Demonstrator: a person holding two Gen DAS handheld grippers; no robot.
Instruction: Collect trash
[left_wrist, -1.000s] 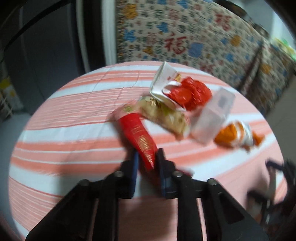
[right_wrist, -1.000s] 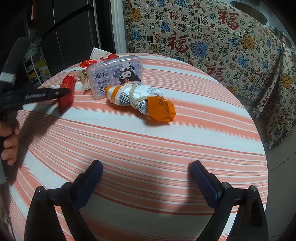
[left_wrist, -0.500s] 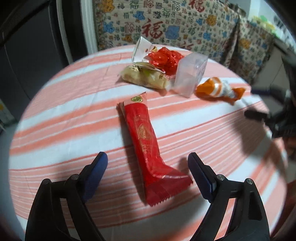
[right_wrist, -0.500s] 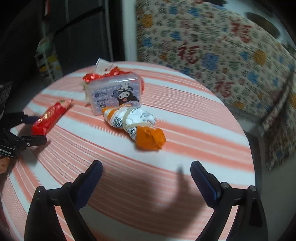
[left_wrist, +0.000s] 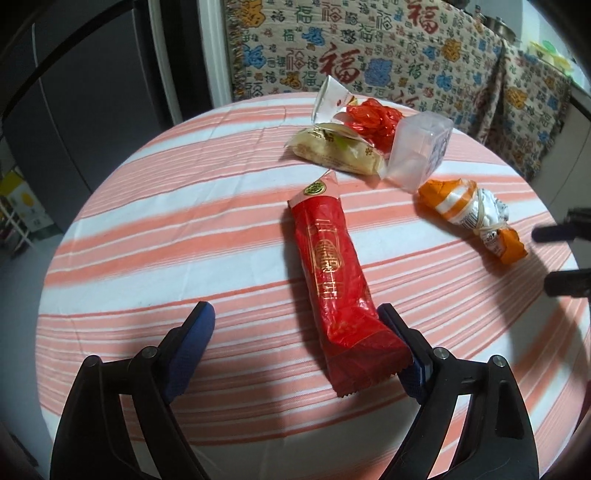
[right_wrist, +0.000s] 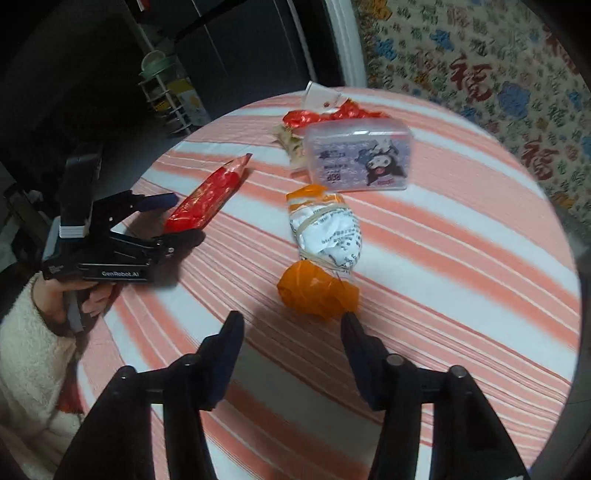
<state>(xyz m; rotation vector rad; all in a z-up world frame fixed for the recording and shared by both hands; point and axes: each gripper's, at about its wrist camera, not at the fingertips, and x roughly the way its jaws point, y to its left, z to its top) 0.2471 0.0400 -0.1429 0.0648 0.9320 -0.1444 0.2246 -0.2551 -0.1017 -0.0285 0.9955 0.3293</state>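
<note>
A long red snack wrapper (left_wrist: 332, 273) lies flat on the striped round table (left_wrist: 147, 236); it also shows in the right wrist view (right_wrist: 208, 197). My left gripper (left_wrist: 295, 332) is open, its jaws either side of the wrapper's near end, not gripping. An orange and white wrapped bundle (right_wrist: 321, 251) lies mid-table, also seen in the left wrist view (left_wrist: 472, 218). My right gripper (right_wrist: 291, 332) is open just in front of its orange end, apart from it. Its fingertips (left_wrist: 554, 232) show at the left wrist view's right edge.
At the far side lie a clear plastic box (right_wrist: 358, 155) with a cartoon label, a beige snack packet (left_wrist: 336, 151), crumpled red wrappers (left_wrist: 373, 118) and a white carton flap (left_wrist: 328, 98). A patterned cloth (left_wrist: 369, 48) hangs behind. A dark cabinet (left_wrist: 92, 92) stands left.
My left gripper let go of the red wrapper, which now lies on the table, and opened wide. My right gripper moved closer to the orange bundle and narrowed a little.
</note>
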